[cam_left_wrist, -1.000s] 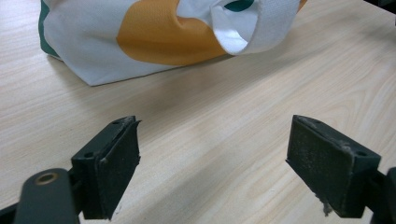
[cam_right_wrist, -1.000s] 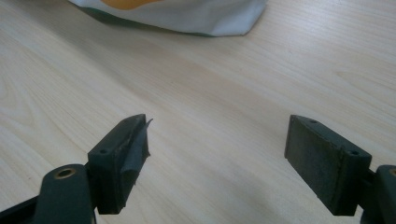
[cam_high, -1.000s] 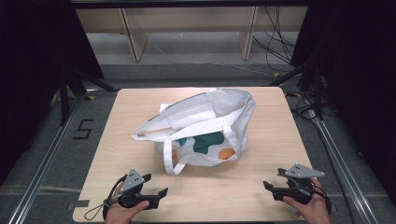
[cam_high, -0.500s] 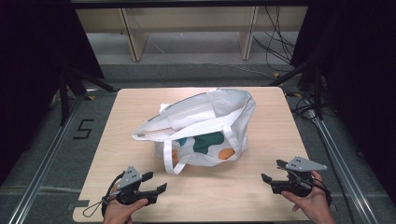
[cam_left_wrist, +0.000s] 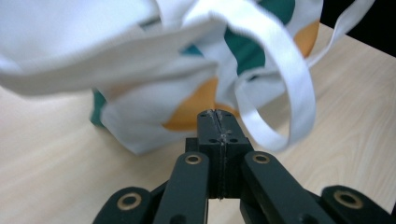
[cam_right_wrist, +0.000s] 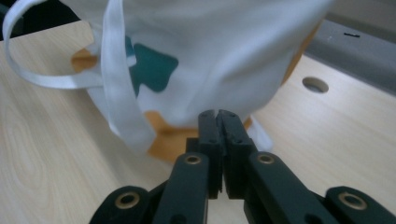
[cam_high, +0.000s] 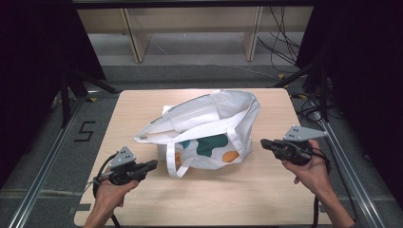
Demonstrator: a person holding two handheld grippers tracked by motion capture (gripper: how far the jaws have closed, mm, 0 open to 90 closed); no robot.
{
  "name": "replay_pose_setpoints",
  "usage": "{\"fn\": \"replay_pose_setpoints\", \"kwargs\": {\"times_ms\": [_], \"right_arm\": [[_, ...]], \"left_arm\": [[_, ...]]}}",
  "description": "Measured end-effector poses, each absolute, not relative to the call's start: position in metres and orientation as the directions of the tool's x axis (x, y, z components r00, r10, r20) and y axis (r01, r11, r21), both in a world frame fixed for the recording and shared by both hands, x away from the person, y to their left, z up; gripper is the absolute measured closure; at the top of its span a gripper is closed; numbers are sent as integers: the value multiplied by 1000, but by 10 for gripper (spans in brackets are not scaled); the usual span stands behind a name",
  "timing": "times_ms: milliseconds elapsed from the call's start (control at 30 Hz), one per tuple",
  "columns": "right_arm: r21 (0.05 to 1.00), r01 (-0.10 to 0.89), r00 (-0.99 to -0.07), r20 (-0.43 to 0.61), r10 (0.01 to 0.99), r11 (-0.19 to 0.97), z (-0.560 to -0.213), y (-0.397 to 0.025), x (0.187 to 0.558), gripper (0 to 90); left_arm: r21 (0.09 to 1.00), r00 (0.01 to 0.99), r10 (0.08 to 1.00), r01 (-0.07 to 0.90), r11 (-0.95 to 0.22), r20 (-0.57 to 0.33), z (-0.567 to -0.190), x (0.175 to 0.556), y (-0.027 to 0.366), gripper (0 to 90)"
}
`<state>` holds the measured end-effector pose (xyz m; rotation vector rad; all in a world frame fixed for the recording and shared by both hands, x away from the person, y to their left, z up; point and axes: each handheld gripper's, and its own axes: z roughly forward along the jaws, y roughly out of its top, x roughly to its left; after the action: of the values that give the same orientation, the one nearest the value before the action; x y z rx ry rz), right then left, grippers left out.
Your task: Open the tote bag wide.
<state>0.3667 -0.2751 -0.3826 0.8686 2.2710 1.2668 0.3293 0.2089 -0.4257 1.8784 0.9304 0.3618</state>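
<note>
A white cloth tote bag (cam_high: pixel 209 123) with green and orange patches lies on its side in the middle of the wooden table (cam_high: pixel 142 199), its mouth toward the left and one handle loop (cam_high: pixel 176 166) hanging off the front. My left gripper (cam_high: pixel 152 165) is shut and empty, a short way left of that handle loop (cam_left_wrist: pixel 285 93). My right gripper (cam_high: pixel 264 143) is also shut and empty, just right of the bag's bottom end. In the right gripper view my gripper (cam_right_wrist: pixel 218 114) points at the bag (cam_right_wrist: pixel 210 51) from close by, with a strap (cam_right_wrist: pixel 121 88) hanging at the left.
Metal rails (cam_high: pixel 43 175) run along both sides of the table. Beyond the far edge are wooden shelf legs (cam_high: pixel 135 40) and loose cables (cam_high: pixel 285 47) on the floor. A round hole (cam_right_wrist: pixel 315 84) sits in the tabletop near the bag.
Both grippers have moved forward toward the bag. The right one has travelled farthest, up and inward to the bag's right end. The bag has not moved.
</note>
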Motion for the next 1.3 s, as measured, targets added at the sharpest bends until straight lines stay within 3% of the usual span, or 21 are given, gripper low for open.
{"fn": "replay_pose_setpoints", "kwargs": {"times_ms": [333, 633, 800, 1033, 1167, 1300], "right_arm": [[873, 225, -782, -103, 615, 432, -322, -239, 393, 900], [846, 219, -770, -155, 619, 485, -296, -207, 432, 900], [772, 284, -750, -192, 633, 569, -308, -197, 461, 886], [626, 427, -716, -206, 667, 652, -353, -199, 490, 900], [522, 519, -724, -152, 673, 676, -397, -204, 506, 900], [497, 521, -728, -165, 665, 693, -414, -199, 507, 900]], "left_arm": [[876, 683, 724, 403, -265, -96, -371, 370, 193, 892], [857, 667, 740, 429, -286, -87, -368, 415, 175, 890], [838, 641, 761, 466, -284, -99, -378, 433, 176, 888], [800, 576, 784, 571, -186, -230, -418, 457, 190, 892], [760, 566, 798, 607, -232, -208, -447, 468, 187, 893], [757, 543, 811, 618, -211, -218, -457, 475, 186, 894]]}}
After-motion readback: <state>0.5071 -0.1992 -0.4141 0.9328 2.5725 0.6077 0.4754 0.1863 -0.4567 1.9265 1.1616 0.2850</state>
